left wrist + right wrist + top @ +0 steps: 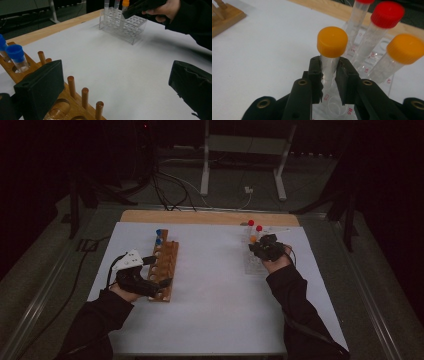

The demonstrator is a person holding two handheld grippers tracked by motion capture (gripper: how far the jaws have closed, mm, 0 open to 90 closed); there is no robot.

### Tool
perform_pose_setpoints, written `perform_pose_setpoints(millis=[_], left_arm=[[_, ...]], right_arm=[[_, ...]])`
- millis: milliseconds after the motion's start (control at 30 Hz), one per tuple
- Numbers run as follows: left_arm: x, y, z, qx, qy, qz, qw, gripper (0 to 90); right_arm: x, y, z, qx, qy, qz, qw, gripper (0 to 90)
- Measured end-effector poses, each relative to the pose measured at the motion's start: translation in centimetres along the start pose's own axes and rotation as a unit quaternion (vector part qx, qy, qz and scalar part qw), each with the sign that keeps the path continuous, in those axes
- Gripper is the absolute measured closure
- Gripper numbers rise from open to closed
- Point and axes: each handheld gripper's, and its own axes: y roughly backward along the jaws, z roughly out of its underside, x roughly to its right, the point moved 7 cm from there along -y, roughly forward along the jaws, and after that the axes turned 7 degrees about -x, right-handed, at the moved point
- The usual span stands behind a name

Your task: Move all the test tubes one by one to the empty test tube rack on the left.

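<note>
My right gripper (329, 72) is shut on a clear tube with an orange cap (332, 42), gripping it just below the cap. The tube stands in the clear plastic rack (338, 106) at the table's far right. In the high view the right gripper (259, 249) sits over that rack (252, 264). Behind the held tube stand two red-capped tubes (387, 14) and a second orange-capped tube (405, 48). My left gripper (115, 75) is open, its jaws wide apart over the near end of the wooden rack (167, 257). Two blue-capped tubes (15, 53) stand at that rack's far end.
A white sheet (215, 290) covers the table between the two racks. Wooden pegs (85, 96) rise along the wooden rack's edge beside my left jaw. A bare wooden strip (210, 217) runs along the table's far edge, with cables and a metal stand on the floor beyond.
</note>
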Motion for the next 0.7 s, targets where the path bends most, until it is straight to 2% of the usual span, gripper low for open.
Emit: perform_pose_setpoints(millis=[200, 433, 567, 700], left_arm=[[0.2, 0.1, -0.4, 0.002, -0.002, 0.005, 1.0000, 0.8], [0.5, 0.2, -1.0, 0.004, -0.002, 0.014, 0.9999, 0.9], [0.9, 0.1, -1.6, 0.005, -0.006, 0.024, 0.9997, 0.9], [1.4, -0.1, -2.2, 0.004, -0.016, 0.033, 0.9993, 0.9]], right_arm=[[-0.1, 2.0, -1.2, 0.020, 0.014, 0.006, 0.9997, 75.3], [-0.6, 5.3, -2.8, 0.043, 0.035, 0.010, 0.9984, 75.3], [-1.4, 6.8, -3.2, 0.050, 0.050, 0.001, 0.9975, 75.3], [-2.6, 7.7, -3.1, 0.049, 0.063, -0.017, 0.9966, 75.3]])
